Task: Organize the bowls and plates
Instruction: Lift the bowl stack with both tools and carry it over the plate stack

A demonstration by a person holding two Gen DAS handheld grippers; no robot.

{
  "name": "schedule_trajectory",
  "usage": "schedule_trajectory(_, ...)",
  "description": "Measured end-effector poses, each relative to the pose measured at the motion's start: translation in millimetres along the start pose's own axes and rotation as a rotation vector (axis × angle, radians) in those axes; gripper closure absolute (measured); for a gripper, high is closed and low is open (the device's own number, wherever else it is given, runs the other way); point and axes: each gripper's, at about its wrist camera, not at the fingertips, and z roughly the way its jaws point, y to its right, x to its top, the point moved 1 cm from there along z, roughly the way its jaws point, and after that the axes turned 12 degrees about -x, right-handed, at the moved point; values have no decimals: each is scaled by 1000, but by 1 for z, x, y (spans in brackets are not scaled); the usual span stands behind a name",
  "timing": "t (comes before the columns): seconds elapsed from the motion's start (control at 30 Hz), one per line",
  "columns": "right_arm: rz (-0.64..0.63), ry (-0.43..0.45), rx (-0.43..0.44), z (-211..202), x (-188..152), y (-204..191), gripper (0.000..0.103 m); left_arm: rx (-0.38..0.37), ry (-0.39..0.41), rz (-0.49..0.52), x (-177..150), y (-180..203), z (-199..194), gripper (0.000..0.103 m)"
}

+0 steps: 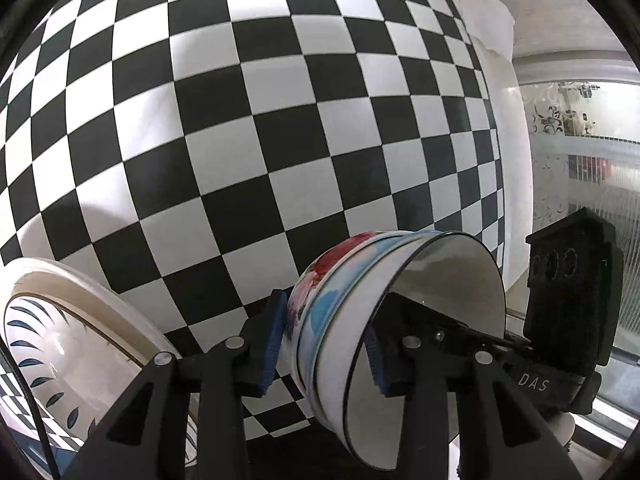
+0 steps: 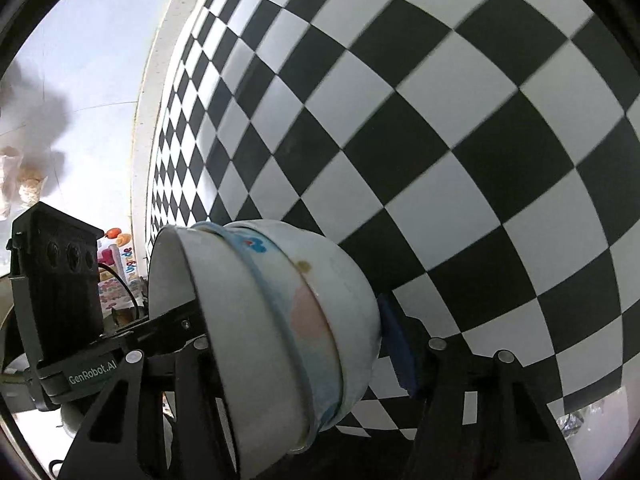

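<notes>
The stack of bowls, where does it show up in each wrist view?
Left wrist view: the stack of bowls sits bottom centre, tipped on its side, opening facing right.
Right wrist view: the stack sits bottom centre, opening facing left.
Shared landmark: the black-and-white checkered tablecloth fills the background of both views.

Your left gripper (image 1: 326, 344) is black with blue pads, and between them sits a white bowl stack (image 1: 340, 344) with red, pink and blue flowers and a dark rim line. Left of it is a cream plate (image 1: 80, 320) with dark blue leaf marks. Beyond both your grippers, the checkered cloth (image 1: 280, 120) is black and white.
</notes>
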Motion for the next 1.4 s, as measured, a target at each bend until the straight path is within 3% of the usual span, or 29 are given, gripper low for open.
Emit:
schedule_trajectory(0.33,-42,24,1,-14,4,-28,42,1,40,0,-3,2,-22,69)
schedule_trajectory(0.67,-103,14,13,-25,-8,-76,43,0,100,-17,-20,-12,-71,69)
schedule_trajectory(1.1,-261,-36,8,4,-44,-177,43,-12,214,-128,-65,-85,-140,69)
schedule_trajectory(1.4,-350,-97,-18,54,-68,-228,43,-14,248,-216,-92,-136,-151,69)
